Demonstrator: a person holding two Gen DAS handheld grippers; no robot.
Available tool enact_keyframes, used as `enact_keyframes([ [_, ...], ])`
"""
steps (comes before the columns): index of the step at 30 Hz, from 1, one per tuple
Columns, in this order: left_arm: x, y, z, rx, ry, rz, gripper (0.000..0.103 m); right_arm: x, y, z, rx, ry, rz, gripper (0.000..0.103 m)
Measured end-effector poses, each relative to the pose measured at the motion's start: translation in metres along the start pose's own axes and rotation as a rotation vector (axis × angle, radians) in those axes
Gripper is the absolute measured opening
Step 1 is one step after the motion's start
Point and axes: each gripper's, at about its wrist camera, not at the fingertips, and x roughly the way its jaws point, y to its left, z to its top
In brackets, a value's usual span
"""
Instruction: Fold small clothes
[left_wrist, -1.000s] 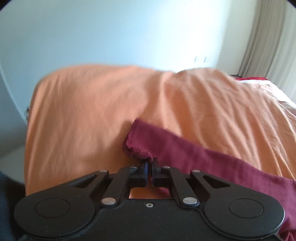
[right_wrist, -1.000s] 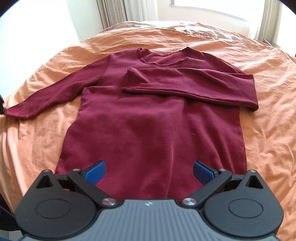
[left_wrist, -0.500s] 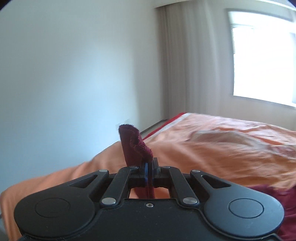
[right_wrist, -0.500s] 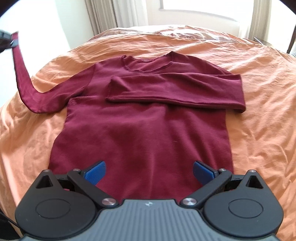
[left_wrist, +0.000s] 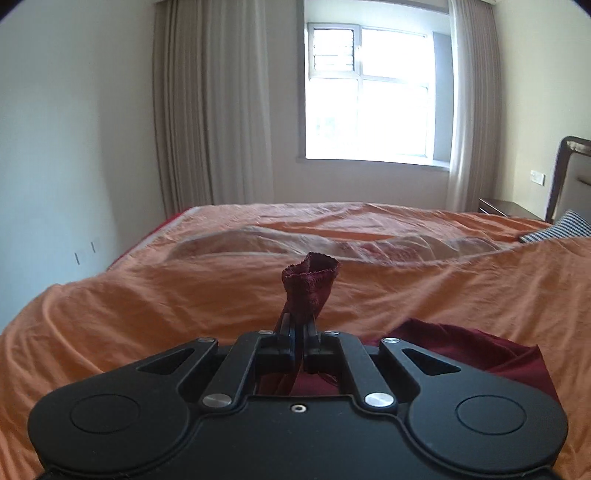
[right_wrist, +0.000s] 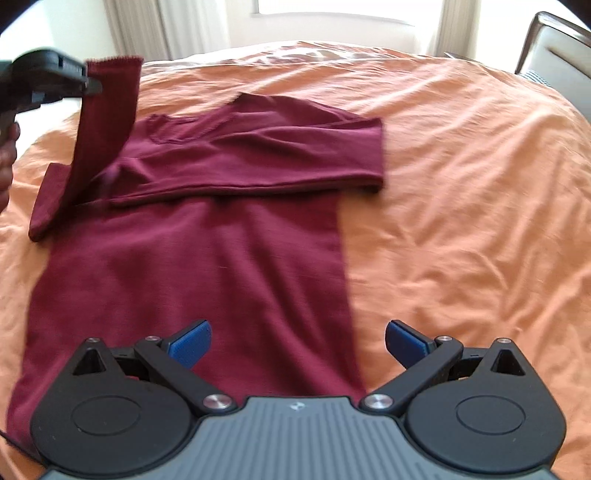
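A dark red long-sleeved top (right_wrist: 207, 266) lies flat on the orange bed sheet (right_wrist: 461, 192). One sleeve (right_wrist: 258, 166) is folded across the chest. My left gripper (left_wrist: 300, 323) is shut on the cuff of the other sleeve (left_wrist: 309, 282), which sticks up past the fingertips. In the right wrist view that left gripper (right_wrist: 92, 85) holds the sleeve (right_wrist: 103, 140) lifted above the top's left shoulder. My right gripper (right_wrist: 297, 341) hangs open over the top's lower hem, with nothing between its blue pads (right_wrist: 190, 341).
The bed fills both views. A window (left_wrist: 369, 92) with curtains is at the far side. A dark headboard (left_wrist: 569, 177) and a striped pillow (left_wrist: 561, 227) sit at the right. A person's hand (right_wrist: 7, 162) shows at the left edge.
My left gripper lifted the sleeve cuff off the sheet and carried it up and over toward the top's body, turning to face the window. My right gripper drifted right over the hem, still open.
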Motion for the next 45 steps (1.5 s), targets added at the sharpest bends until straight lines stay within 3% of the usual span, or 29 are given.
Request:
enact_keyframes([
  [6,0.032,-0.037,-0.035,0.021,0.135,-0.089,0.003,0.008,-0.02,0.004,0.054,-0.006,-0.021,0.103],
  [14,0.054,-0.042,-0.041,-0.046,0.274,-0.176,0.008,0.022,-0.023,0.027,0.059,-0.049,-0.022,0.103],
  [16,0.056,-0.036,-0.043,-0.087,0.292,-0.235,0.017,0.025,-0.02,0.036,0.055,-0.071,-0.009,0.103],
  [20,0.058,-0.022,-0.047,-0.123,0.319,-0.274,0.052,0.035,-0.009,0.058,0.041,-0.12,0.046,0.102],
  [23,0.053,-0.003,-0.051,-0.157,0.325,-0.254,0.057,0.047,0.006,0.077,0.038,-0.146,0.129,0.096],
  [26,0.046,0.022,-0.057,-0.188,0.347,-0.201,0.067,0.065,0.025,0.098,0.02,-0.145,0.213,0.082],
  [31,0.033,0.072,-0.074,-0.209,0.369,-0.033,0.085,0.101,0.063,0.126,-0.033,-0.115,0.279,0.075],
  [33,0.031,0.095,-0.085,-0.229,0.39,0.073,0.096,0.115,0.076,0.133,-0.057,-0.079,0.267,0.062],
  [35,0.028,0.117,-0.097,-0.271,0.405,0.176,0.101,0.123,0.084,0.137,-0.061,-0.041,0.261,0.023],
  [37,0.026,0.141,-0.108,-0.325,0.431,0.251,0.101,0.124,0.089,0.139,-0.068,-0.034,0.239,0.014],
  [41,0.02,0.169,-0.125,-0.394,0.459,0.329,0.101,0.101,0.085,0.154,-0.032,-0.089,0.295,0.011],
  [45,0.018,0.176,-0.132,-0.348,0.45,0.331,0.101,0.062,0.085,0.179,-0.009,-0.18,0.373,0.011],
])
